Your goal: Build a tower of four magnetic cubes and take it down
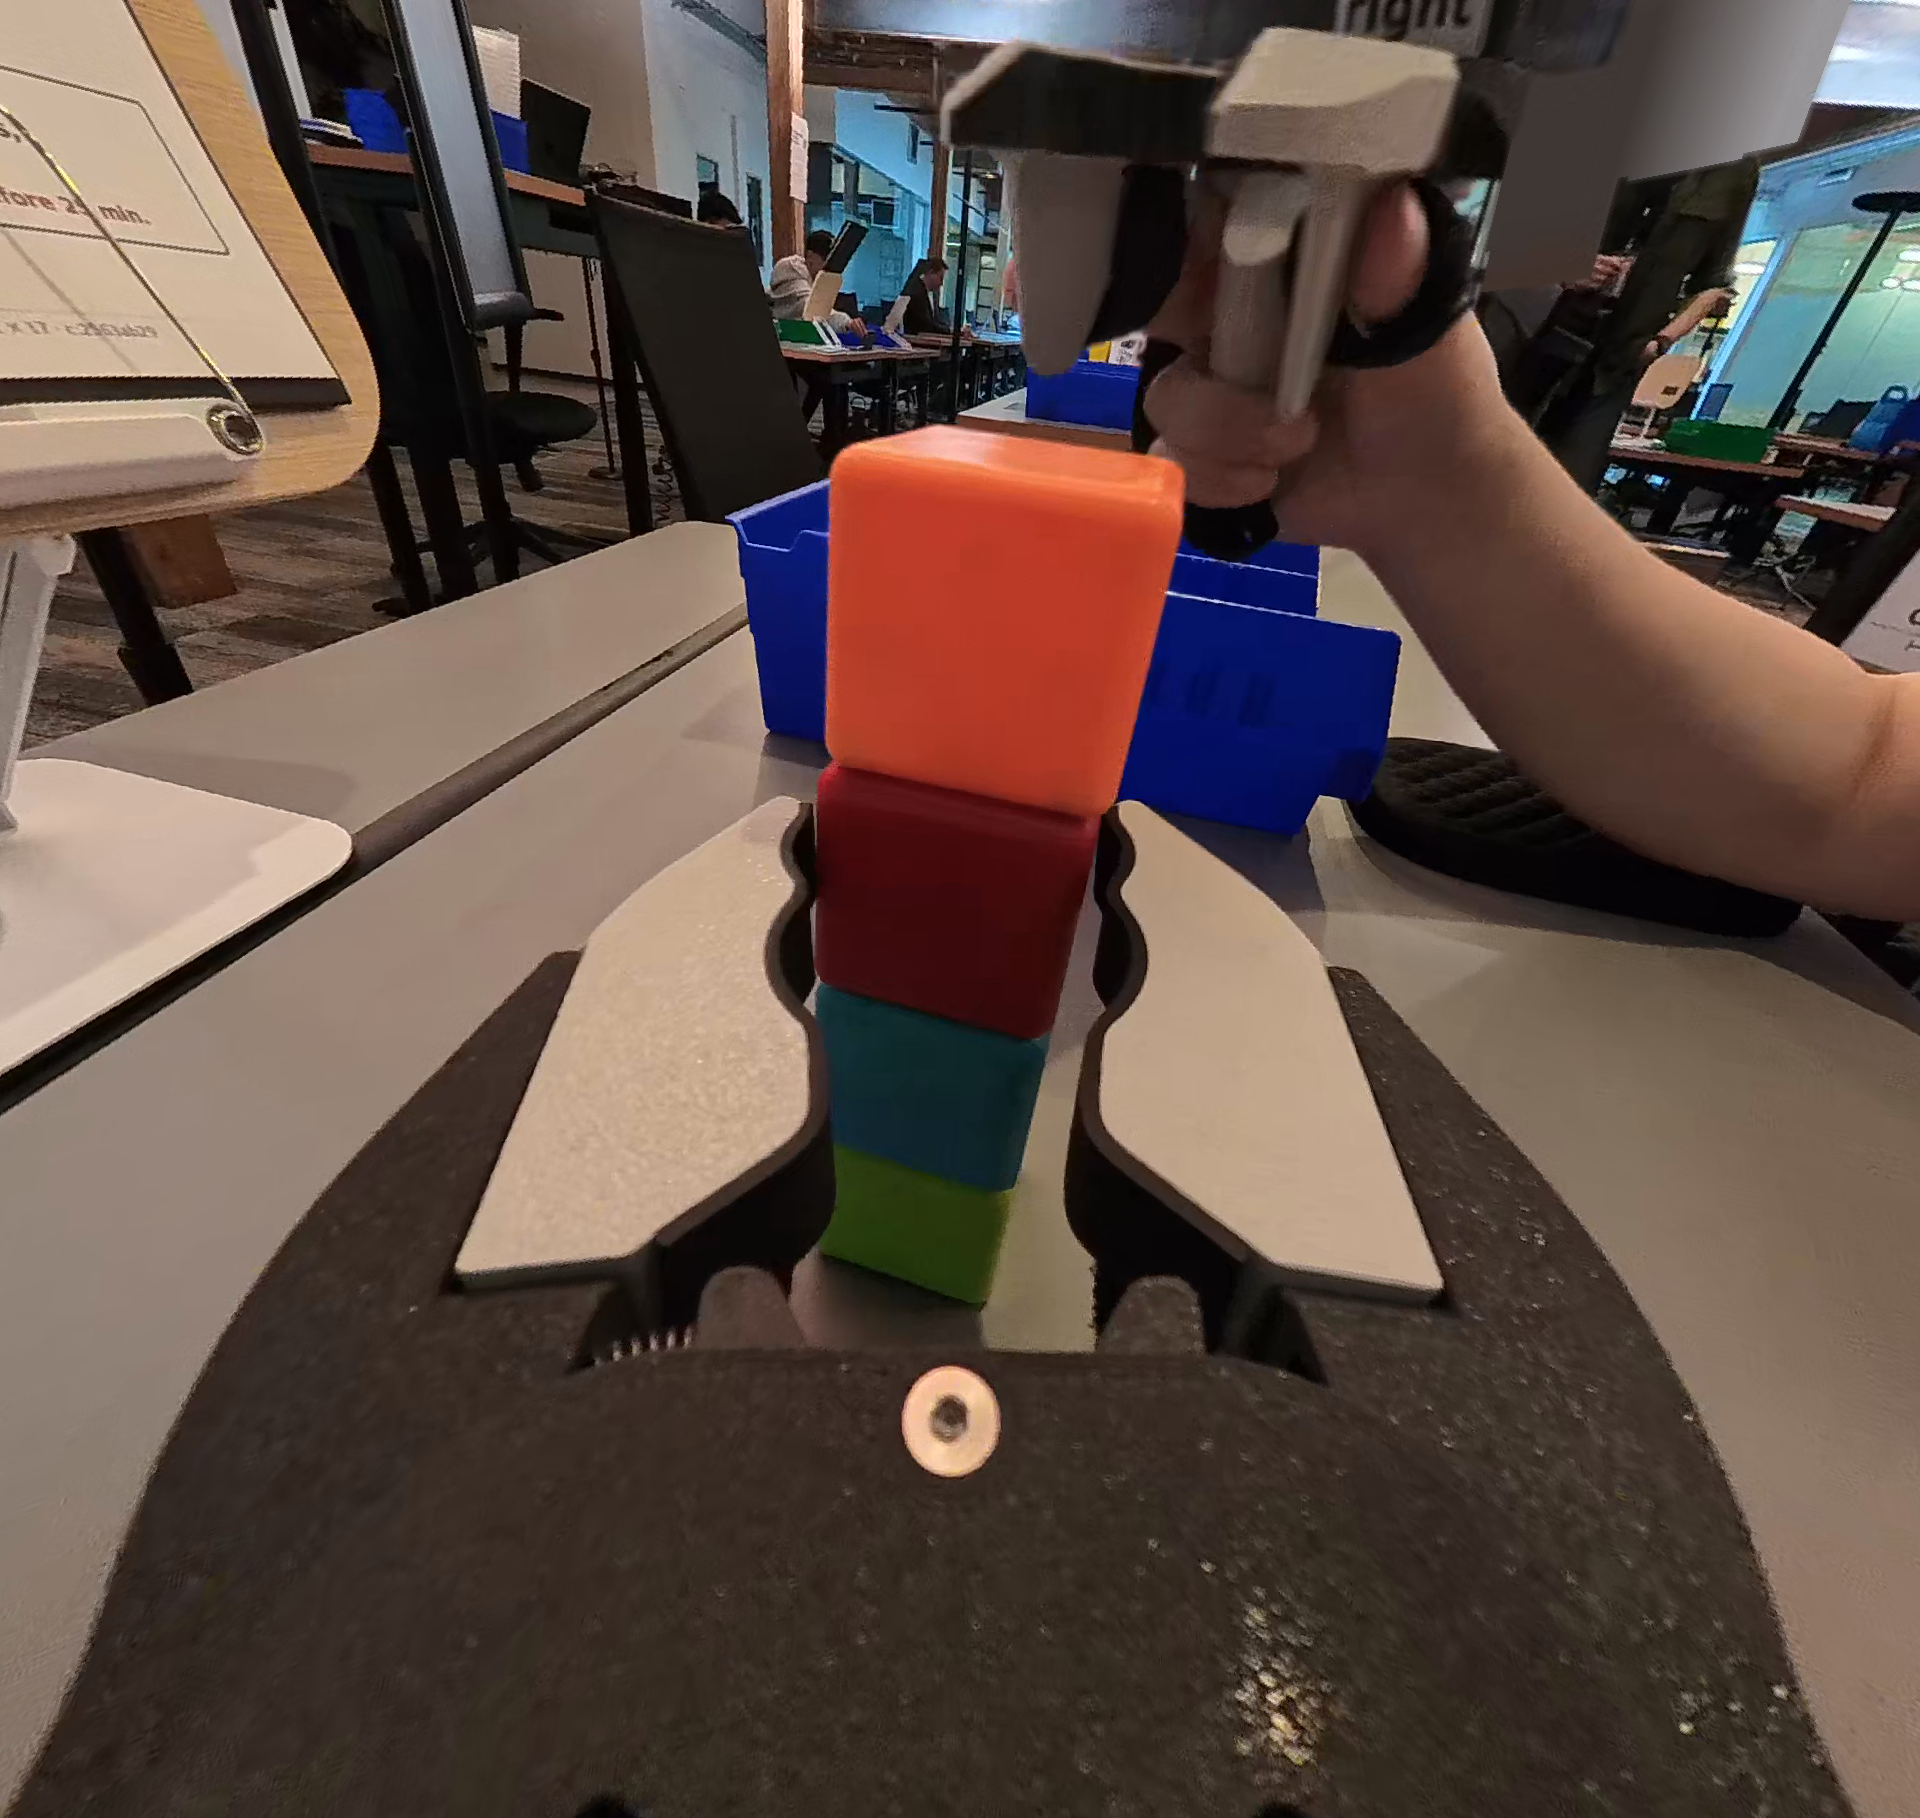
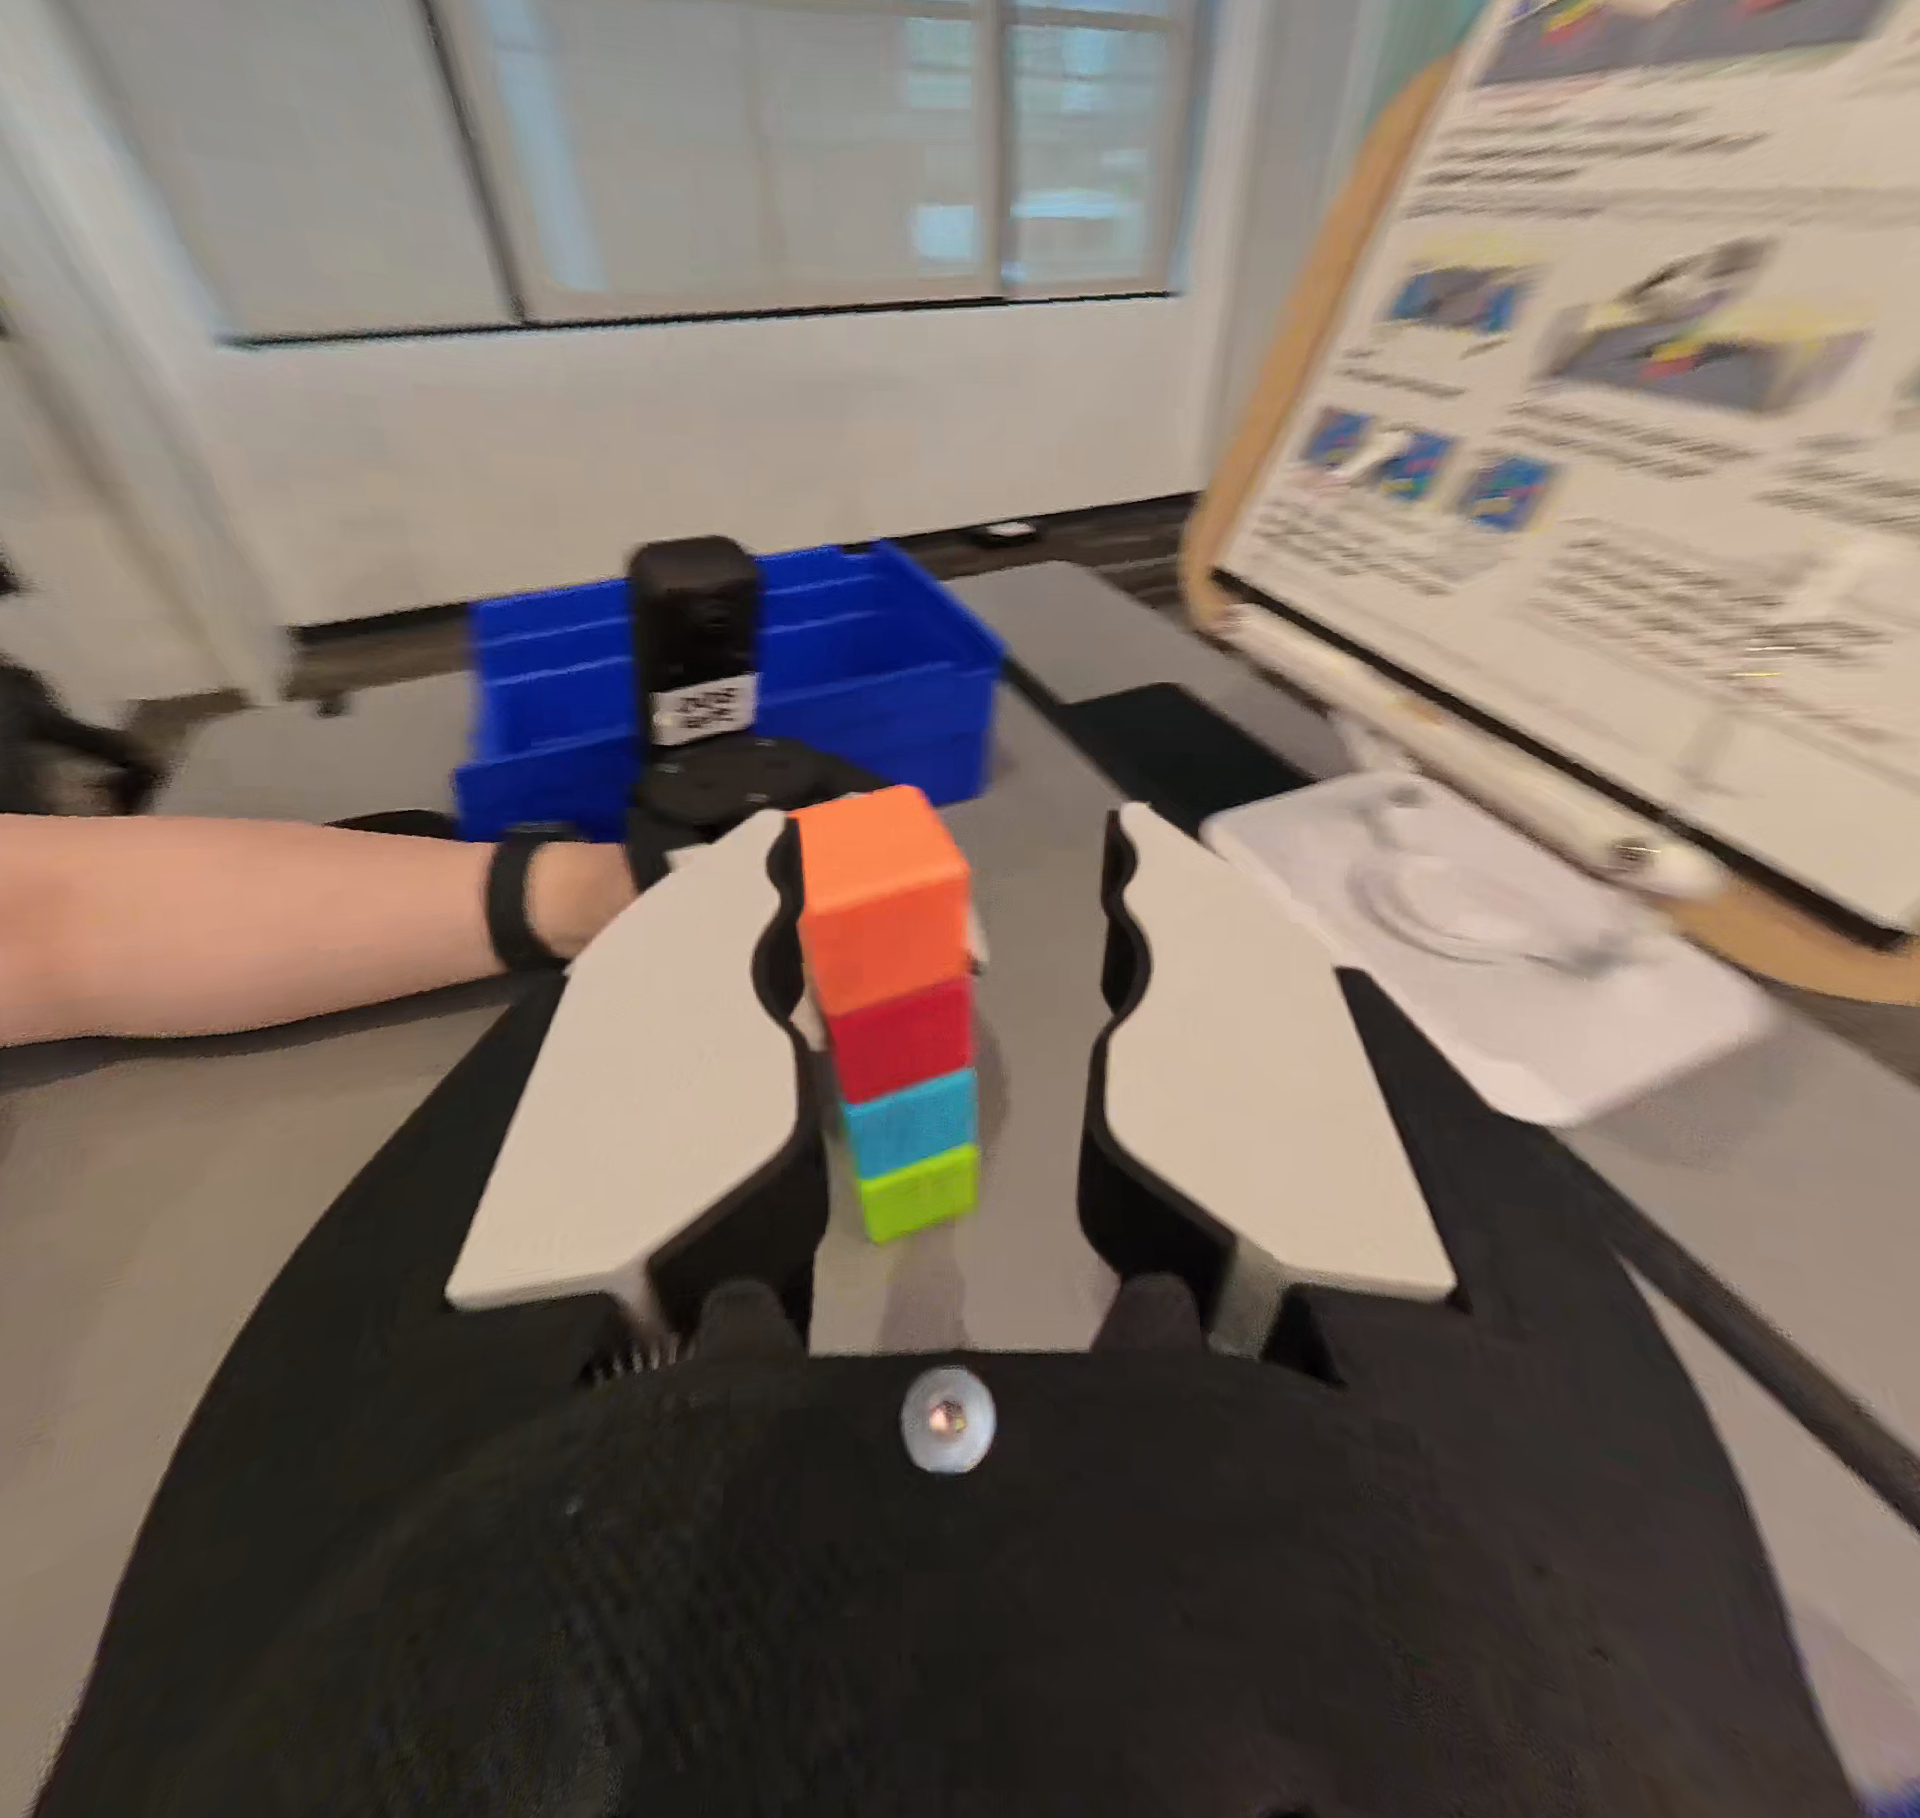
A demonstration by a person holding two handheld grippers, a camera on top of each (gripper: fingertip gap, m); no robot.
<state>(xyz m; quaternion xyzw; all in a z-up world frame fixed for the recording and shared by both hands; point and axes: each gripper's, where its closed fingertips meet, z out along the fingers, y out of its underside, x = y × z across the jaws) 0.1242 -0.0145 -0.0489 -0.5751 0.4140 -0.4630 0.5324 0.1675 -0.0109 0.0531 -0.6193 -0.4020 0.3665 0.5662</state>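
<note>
A tower of four cubes stands on the grey table (image 1: 468, 989): orange cube (image 1: 997, 615) on top, then red cube (image 1: 951, 901), teal cube (image 1: 925, 1093), and green cube (image 1: 914, 1223) at the bottom. My left gripper (image 1: 954, 833) closes around the red cube, with both pads against its sides. My right gripper (image 2: 951, 833) is open and empty above the tower; the orange cube (image 2: 883, 895) lies by its left pad, with a wide gap on the right. In the left wrist view the right gripper (image 1: 1060, 314) hangs above and behind the orange cube, held by a hand.
A blue bin (image 1: 1247, 708) stands just behind the tower, also in the right wrist view (image 2: 883, 667). An instruction board on a white stand (image 1: 156, 210) is at the left. A black mat (image 1: 1507, 833) lies under the person's forearm. The right wrist view is blurred. Across from one pair of fingers to the other is roughly 11 cm.
</note>
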